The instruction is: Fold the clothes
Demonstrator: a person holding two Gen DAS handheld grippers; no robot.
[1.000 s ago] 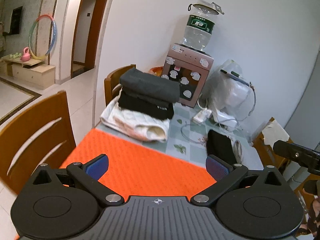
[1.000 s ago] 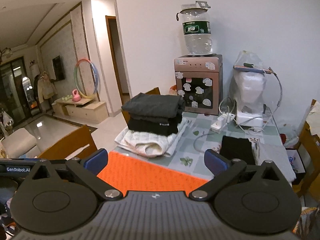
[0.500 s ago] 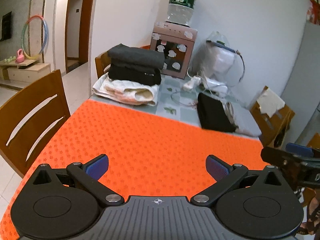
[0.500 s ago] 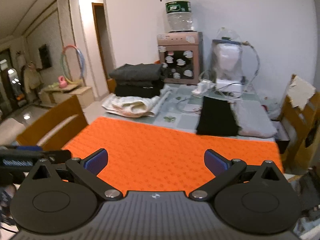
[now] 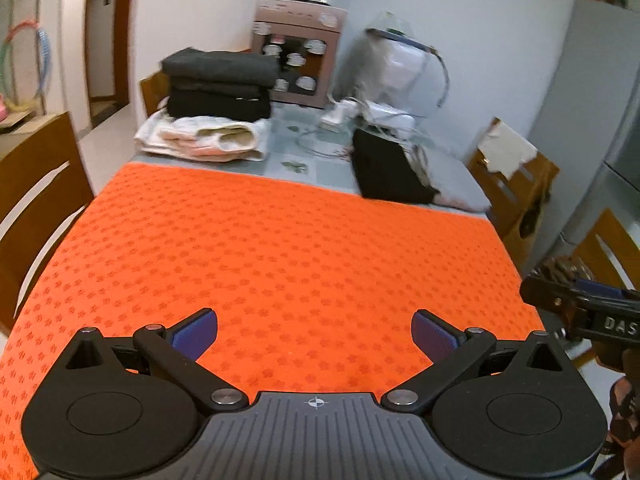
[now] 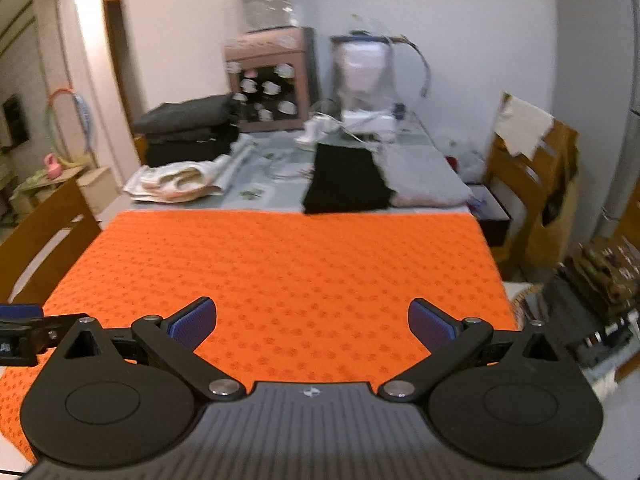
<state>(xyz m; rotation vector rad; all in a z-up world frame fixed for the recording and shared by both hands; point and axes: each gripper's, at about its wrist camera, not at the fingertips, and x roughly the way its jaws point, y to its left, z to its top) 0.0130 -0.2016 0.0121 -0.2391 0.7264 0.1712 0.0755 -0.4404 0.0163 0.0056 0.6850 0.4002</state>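
- Both wrist views have tilted downward over the last second: the orange mat now fills most of each frame, where a second ago only its far edge was visible below the stacked garments.
- Left gripper: jaws spread wide, blue pads clear of each other, nothing between them. It hangs over the near edge of the orange mat.
- Right gripper: jaws equally wide, empty, over the same near edge. Its black body also shows at the right margin of the left wrist view.
- Folded clothes stack: two dark items on a white padded one, at the far left of the table, beyond the mat and apart from both grippers.
- Black garment: lies flat beyond the mat's far edge, right of centre, touching a pale grey cloth on its right.
- Water dispenser stands against the wall behind the stack.
- Wooden chairs flank the table.
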